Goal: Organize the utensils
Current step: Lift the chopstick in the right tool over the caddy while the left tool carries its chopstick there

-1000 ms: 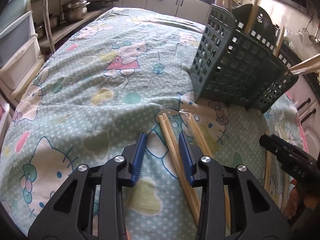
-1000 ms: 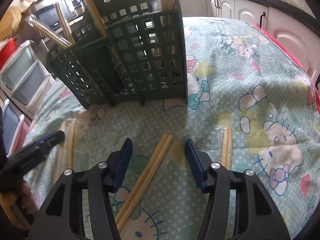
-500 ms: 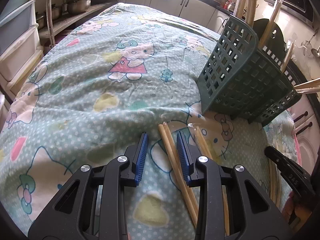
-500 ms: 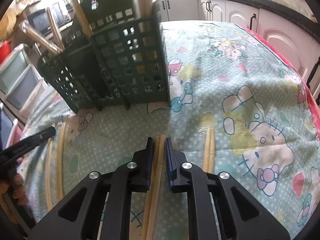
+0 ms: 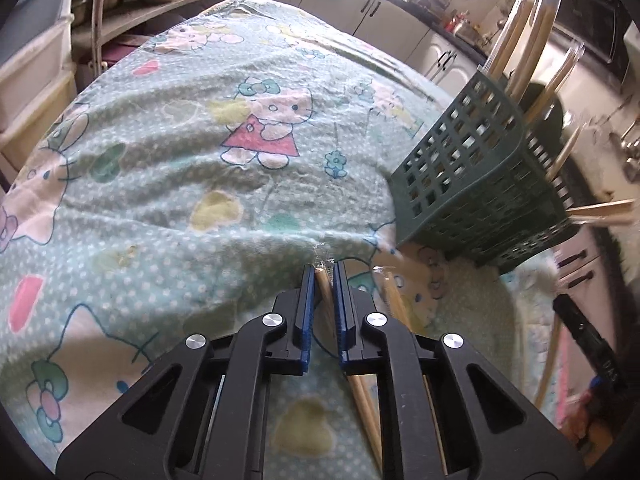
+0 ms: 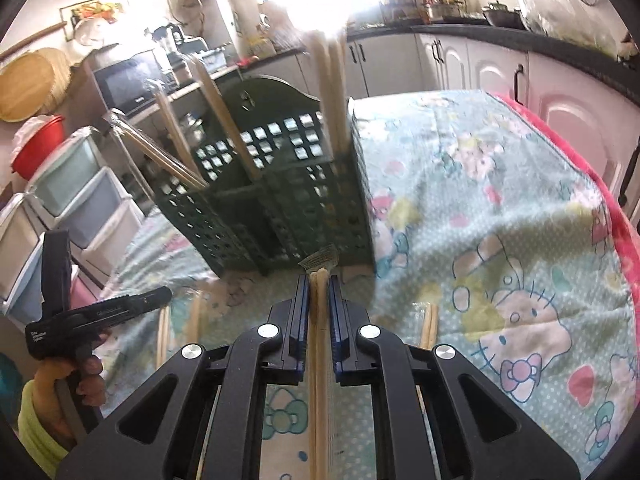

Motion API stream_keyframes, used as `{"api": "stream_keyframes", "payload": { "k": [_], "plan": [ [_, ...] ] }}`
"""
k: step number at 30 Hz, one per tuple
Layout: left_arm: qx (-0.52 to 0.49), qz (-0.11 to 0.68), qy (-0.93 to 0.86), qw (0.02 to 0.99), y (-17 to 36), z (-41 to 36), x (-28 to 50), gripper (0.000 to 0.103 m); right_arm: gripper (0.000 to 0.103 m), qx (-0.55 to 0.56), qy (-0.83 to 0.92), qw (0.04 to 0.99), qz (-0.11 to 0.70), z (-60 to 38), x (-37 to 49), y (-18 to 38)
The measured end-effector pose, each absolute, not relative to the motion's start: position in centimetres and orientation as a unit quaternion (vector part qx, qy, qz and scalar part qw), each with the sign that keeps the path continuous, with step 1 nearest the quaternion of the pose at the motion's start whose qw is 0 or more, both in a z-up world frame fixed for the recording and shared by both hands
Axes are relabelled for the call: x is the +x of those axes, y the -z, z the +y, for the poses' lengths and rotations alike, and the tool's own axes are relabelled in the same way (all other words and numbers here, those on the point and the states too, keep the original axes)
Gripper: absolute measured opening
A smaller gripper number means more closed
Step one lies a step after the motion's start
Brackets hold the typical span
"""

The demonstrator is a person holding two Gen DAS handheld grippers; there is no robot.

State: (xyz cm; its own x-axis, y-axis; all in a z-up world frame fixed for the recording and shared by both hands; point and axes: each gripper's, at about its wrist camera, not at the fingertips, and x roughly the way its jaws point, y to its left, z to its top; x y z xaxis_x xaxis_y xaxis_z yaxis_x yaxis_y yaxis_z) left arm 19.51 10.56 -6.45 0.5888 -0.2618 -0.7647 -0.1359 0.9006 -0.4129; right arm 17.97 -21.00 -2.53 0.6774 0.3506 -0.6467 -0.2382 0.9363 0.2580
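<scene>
My left gripper [image 5: 324,276] is shut on a wrapped pair of wooden chopsticks [image 5: 325,292] low over the Hello Kitty cloth [image 5: 160,160]. My right gripper [image 6: 319,284] is shut on another wrapped chopstick pair [image 6: 319,320], lifted and pointing at the green lattice utensil basket [image 6: 280,200]. The basket [image 5: 480,184] stands to the right of the left gripper and holds several wrapped chopsticks [image 5: 524,40] upright. More pairs lie on the cloth: one [image 5: 394,300] beside the left gripper, one [image 6: 428,326] right of the right gripper.
The other hand-held gripper shows at the edge of each view: the right one [image 5: 588,340], the left one [image 6: 100,316]. Plastic drawers [image 6: 72,196] stand left of the table. Kitchen cabinets [image 6: 460,64] line the far wall. More chopsticks [image 6: 162,336] lie near the left gripper.
My left gripper closed on the chopstick pair between its fingers. My right gripper, shut on its pair half a second ago, lifted it and tilted up toward the basket.
</scene>
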Motion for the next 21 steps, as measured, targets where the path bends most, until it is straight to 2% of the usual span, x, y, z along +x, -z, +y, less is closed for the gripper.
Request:
{"api": "stream_keyframes", "payload": {
  "k": [21],
  "plan": [
    [-0.211, 0.293, 0.116, 0.925, -5.8, 8.1, 14.8, 0.003, 0.006, 0.096, -0.214, 0.940, 0.248, -22.5, 14.4, -4.8]
  ]
}}
